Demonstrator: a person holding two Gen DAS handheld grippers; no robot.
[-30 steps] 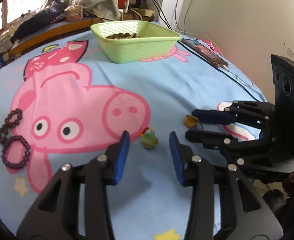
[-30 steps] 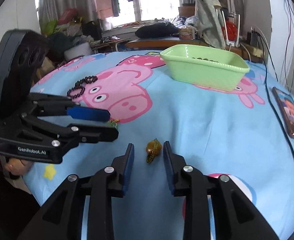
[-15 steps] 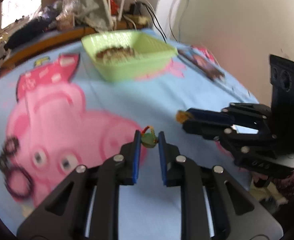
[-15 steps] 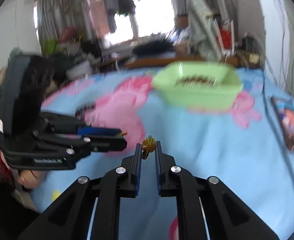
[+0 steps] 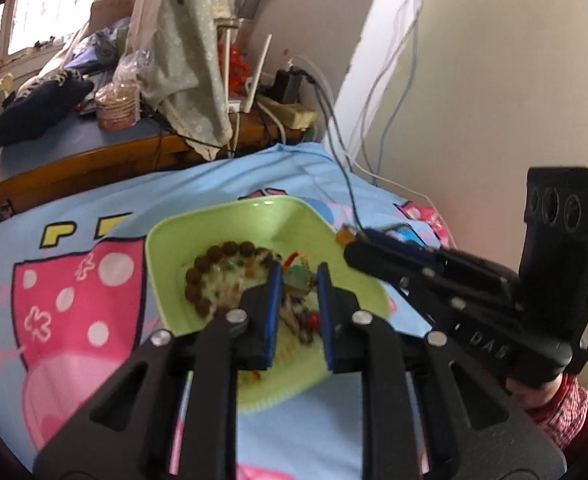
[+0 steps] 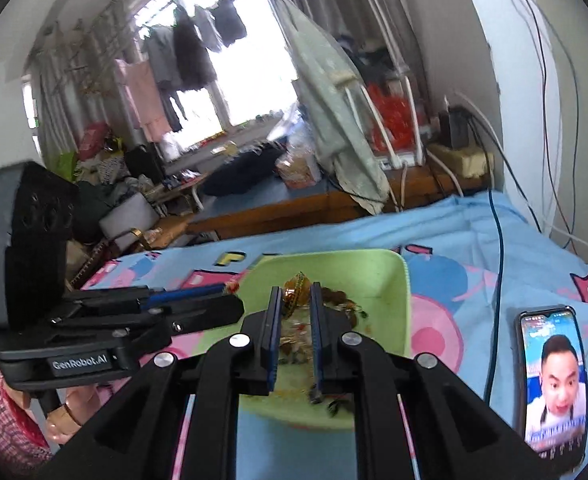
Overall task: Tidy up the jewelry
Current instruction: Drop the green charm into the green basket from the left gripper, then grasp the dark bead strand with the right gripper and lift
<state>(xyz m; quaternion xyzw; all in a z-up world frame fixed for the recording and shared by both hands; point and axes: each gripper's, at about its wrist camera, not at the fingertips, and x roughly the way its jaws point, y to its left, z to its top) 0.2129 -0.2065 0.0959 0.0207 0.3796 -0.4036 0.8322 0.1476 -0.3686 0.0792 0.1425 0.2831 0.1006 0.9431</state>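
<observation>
Left wrist view shows my left hand-held gripper [image 5: 299, 280] low in the centre of the frame, its blue pads clenched on a small green trinket [image 5: 297, 273] with a red loop, held over the inside of the green basket [image 5: 174, 240]. That basket sits mid-frame on the blue cartoon-print bedsheet [image 5: 74, 216] and already contains a brown bead bracelet [image 5: 210, 268] curled along its left side, plus a blurred heap of other pieces beneath my fingers. From the right edge my right hand-held gripper [image 5: 348, 240] reaches in, its tips over the basket's right rim, gripping an amber piece [image 5: 345, 236]; a red patterned sleeve [image 5: 566, 412] shows at the lower right. Right wrist view puts that gripper at the bottom centre, jaws nearly together and pinching the amber piece [image 6: 296, 290] above the basket's [image 6: 390, 280] interior, which fills the middle of the frame. My left gripper enters from the left at mid-height, its tips at the basket's left rim. A phone [image 6: 552, 376] with a lit screen lies on the sheet at the lower right, well apart from the basket.
</observation>
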